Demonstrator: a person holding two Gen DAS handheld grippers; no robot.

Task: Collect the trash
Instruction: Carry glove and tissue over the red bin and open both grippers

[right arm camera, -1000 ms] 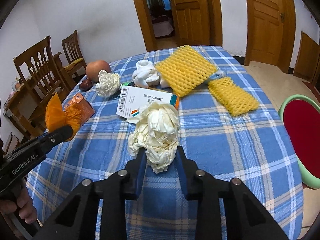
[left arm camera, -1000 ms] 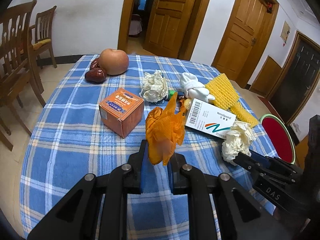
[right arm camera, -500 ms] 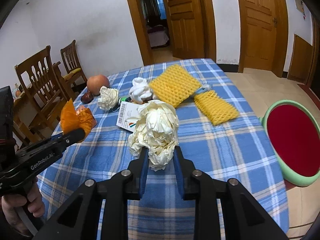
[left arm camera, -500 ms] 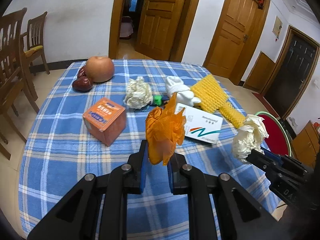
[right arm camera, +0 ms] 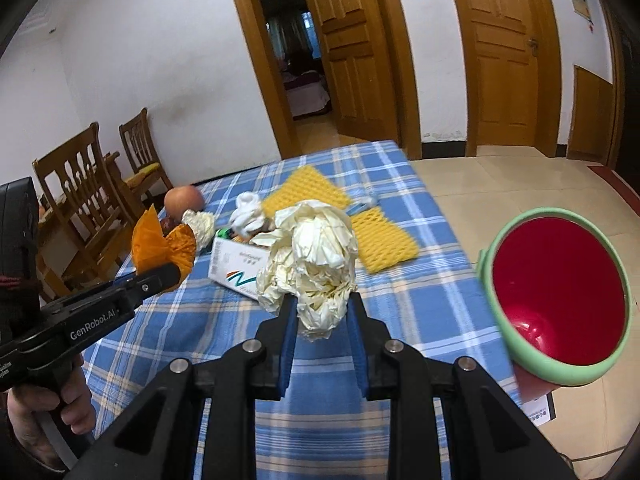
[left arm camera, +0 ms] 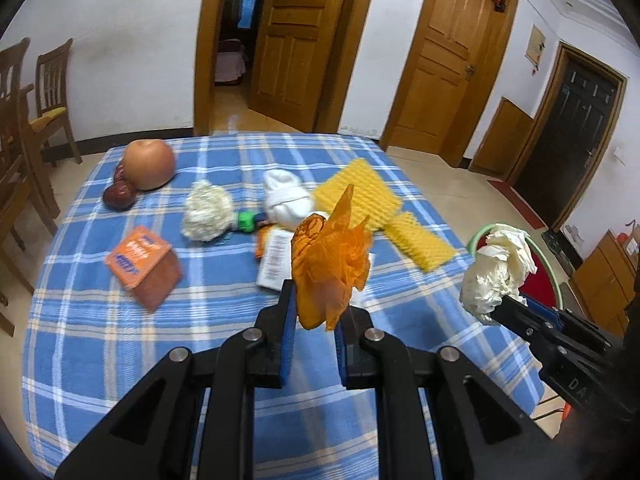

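Observation:
My left gripper (left arm camera: 315, 312) is shut on a crumpled orange wrapper (left arm camera: 330, 268) and holds it above the blue checked table (left arm camera: 120, 332). My right gripper (right arm camera: 322, 314) is shut on a crumpled cream paper wad (right arm camera: 314, 264), raised over the table's right side. The green-rimmed red bin (right arm camera: 560, 300) stands on the floor to the right of the table. Each gripper shows in the other's view: the right one (left arm camera: 496, 308) with its wad (left arm camera: 496, 268), the left one (right arm camera: 172, 270) with its wrapper (right arm camera: 162, 240).
On the table lie a white medicine box (right arm camera: 240, 268), an orange box (left arm camera: 142, 264), two yellow foam nets (left arm camera: 360, 192), a white cloth wad (left arm camera: 286, 198), another paper wad (left arm camera: 206, 212), an apple (left arm camera: 149, 164) and dates (left arm camera: 118, 196). Wooden chairs (right arm camera: 80, 208) stand left.
Both grippers have lifted and swung rightward with their loads. The red bin has come nearer and larger in the right wrist view.

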